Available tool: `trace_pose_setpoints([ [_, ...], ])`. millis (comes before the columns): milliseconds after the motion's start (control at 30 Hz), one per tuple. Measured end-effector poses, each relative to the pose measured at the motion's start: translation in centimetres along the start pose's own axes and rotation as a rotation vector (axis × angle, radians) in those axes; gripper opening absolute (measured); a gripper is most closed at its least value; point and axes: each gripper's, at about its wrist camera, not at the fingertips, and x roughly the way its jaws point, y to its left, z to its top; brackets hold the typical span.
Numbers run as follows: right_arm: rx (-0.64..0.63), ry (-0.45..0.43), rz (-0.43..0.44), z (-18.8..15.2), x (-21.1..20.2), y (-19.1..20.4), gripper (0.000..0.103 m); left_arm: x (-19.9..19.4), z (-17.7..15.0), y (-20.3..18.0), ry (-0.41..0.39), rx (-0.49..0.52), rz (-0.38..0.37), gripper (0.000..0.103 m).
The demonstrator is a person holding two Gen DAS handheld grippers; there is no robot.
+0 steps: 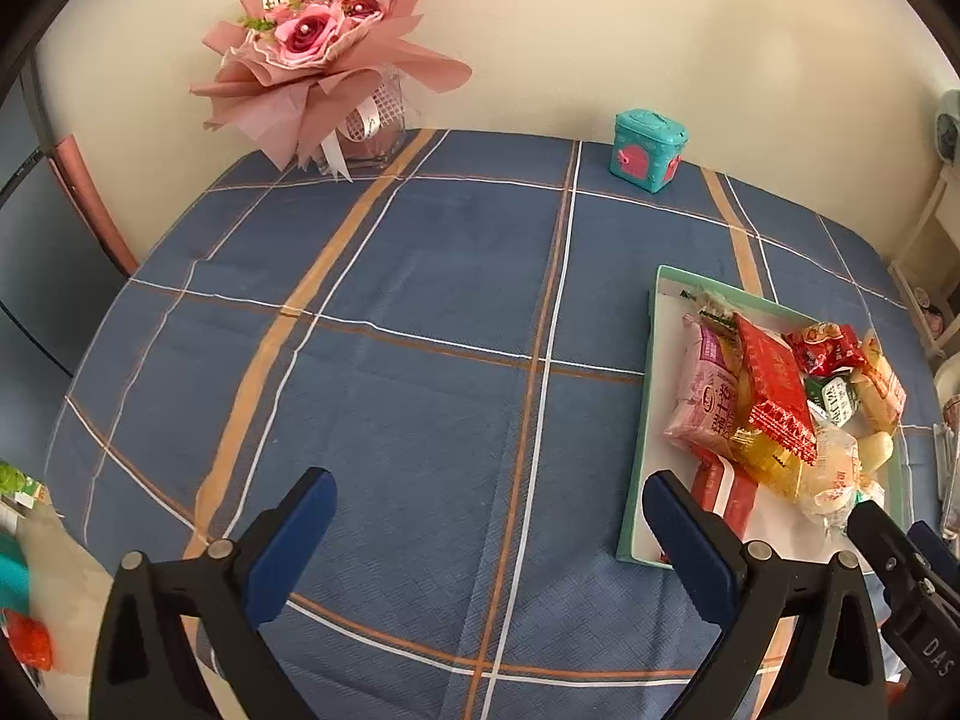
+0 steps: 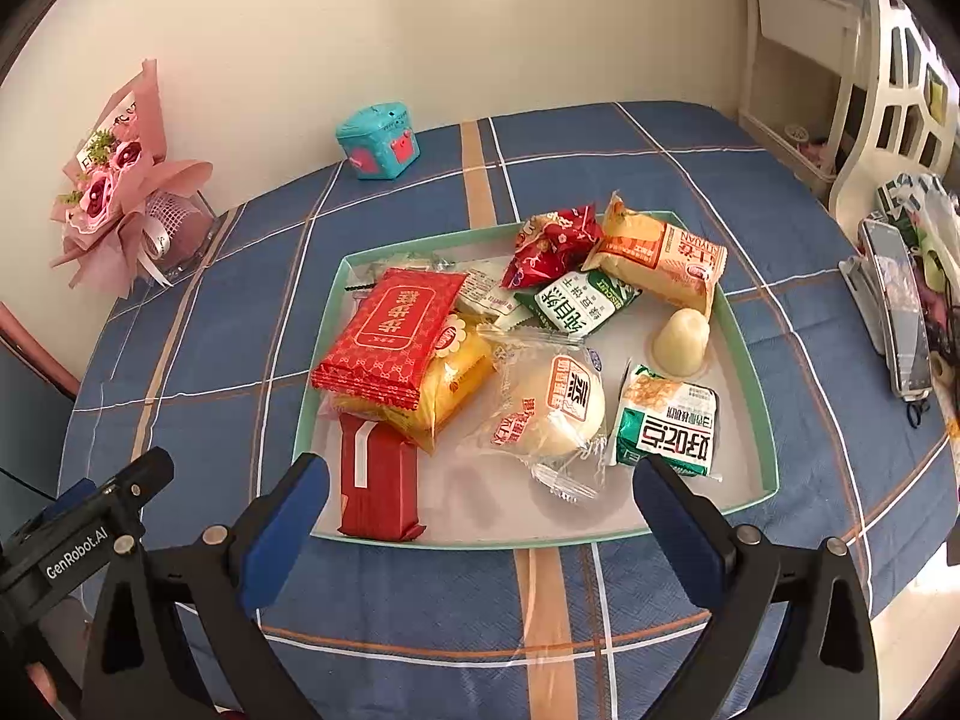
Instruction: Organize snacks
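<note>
We see the left gripper [image 1: 489,531] with its blue pads spread wide and nothing between them, hanging over a bare stretch of the blue plaid tabletop [image 1: 390,312] at the lower centre of its frame. The right gripper [image 2: 480,519] is likewise spread and empty, at the bottom of its frame, just at the near edge of the mint-rimmed tray [image 2: 753,360].

The snacks lie piled in that tray, which fills the middle of the right wrist view and sits at the right edge of the left wrist view. A red patterned packet [image 2: 390,336] rests on a yellow one [image 2: 456,387] at the tray's left; a red bar [image 2: 375,483] lies below them against the near rim. A round bun in clear wrap [image 2: 552,405] sits in the centre, a green-and-white packet [image 2: 666,423] to its right, a pale jelly cup [image 2: 681,339] above that.

A pink bouquet [image 1: 318,54] stands at the upper left, and a teal box [image 1: 648,150] near the wall.
</note>
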Motion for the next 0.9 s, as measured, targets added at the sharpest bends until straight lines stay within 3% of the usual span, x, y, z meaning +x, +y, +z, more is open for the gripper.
trace_pose_setpoints([
  [900,0.011,0.024,-0.034,0.16,0.49,-0.3,0.102,0.04,0.0,-0.79,0.016,0.065,0.016,0.103],
])
